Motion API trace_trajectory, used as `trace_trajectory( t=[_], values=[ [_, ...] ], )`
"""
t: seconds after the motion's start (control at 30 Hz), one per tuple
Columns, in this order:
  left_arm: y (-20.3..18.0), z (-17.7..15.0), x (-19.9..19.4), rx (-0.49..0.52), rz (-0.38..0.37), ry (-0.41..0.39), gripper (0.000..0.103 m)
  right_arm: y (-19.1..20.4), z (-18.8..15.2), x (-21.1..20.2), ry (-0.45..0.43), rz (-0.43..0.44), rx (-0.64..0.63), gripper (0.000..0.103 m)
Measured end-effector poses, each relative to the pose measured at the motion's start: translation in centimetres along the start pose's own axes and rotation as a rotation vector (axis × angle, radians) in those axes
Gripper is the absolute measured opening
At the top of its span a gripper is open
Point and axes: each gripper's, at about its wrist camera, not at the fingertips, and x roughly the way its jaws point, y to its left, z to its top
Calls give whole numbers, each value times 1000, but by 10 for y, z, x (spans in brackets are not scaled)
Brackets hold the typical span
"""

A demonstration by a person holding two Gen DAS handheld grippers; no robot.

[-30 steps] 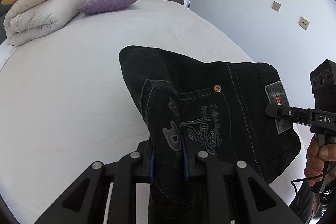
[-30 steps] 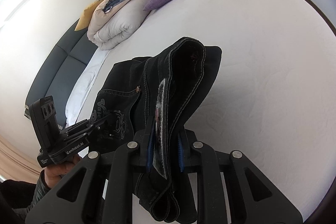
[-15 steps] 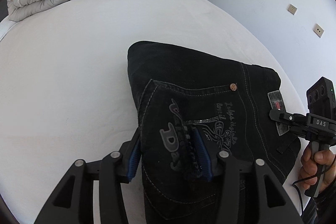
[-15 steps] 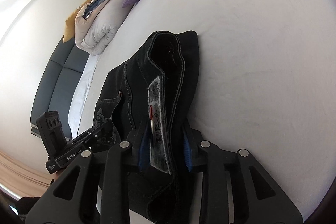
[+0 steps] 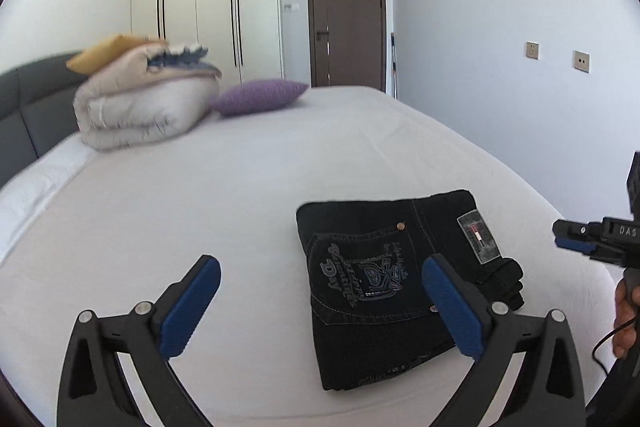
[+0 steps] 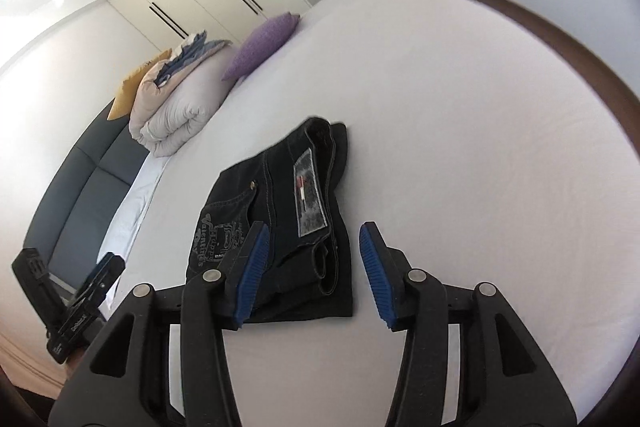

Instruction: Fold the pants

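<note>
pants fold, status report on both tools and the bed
Left tool open, right tool open, jaws just opened, nothing gripped. Pants folded flat on bed. Duvet, purple pillow far off, nothing blocking.

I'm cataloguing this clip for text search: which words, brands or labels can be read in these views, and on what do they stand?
"DAS": on the body of the right gripper, seen from the left wrist.
"Valentines Day": embroidered on the back pocket of the folded black jeans; the smaller script beside it is too fine to read.
Waistband patch: grey with a red mark, lettering too small to read.
Left gripper body: white print, too blurred to read.
</note>
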Motion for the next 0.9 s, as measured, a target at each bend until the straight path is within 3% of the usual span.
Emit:
trace_trajectory(
  t=[0.03,0.13,0.2,0.27,0.33,0.43,0.5,0.7,0.9],
  values=[
    [1,8,-4,16,22,-32,103,13,3,-14,-43,-18,-37,47],
    [-8,17,-48,35,91,-147,103,52,3,-63,-203,-90,-161,61],
    [-12,22,-76,33,140,-207,103,83,-1,-100,-344,-125,-237,78],
    [-12,26,-100,17,161,-255,103,104,-10,-138,-482,-143,-289,102],
    [-12,27,-126,-2,185,-311,103,123,-21,-172,-635,-168,-327,103],
    [-7,29,-150,-60,231,-324,103,148,-34,-208,-758,-193,-418,103],
    [-5,30,-157,-58,253,-290,103,163,-39,-223,-767,-220,-481,103],
    [-4,12,-159,-60,278,-212,103,193,-55,-239,-650,-234,-531,103],
    [-3,-24,-122,-93,243,-46,103,173,-76,-217,-406,-287,-393,103]
  ],
)
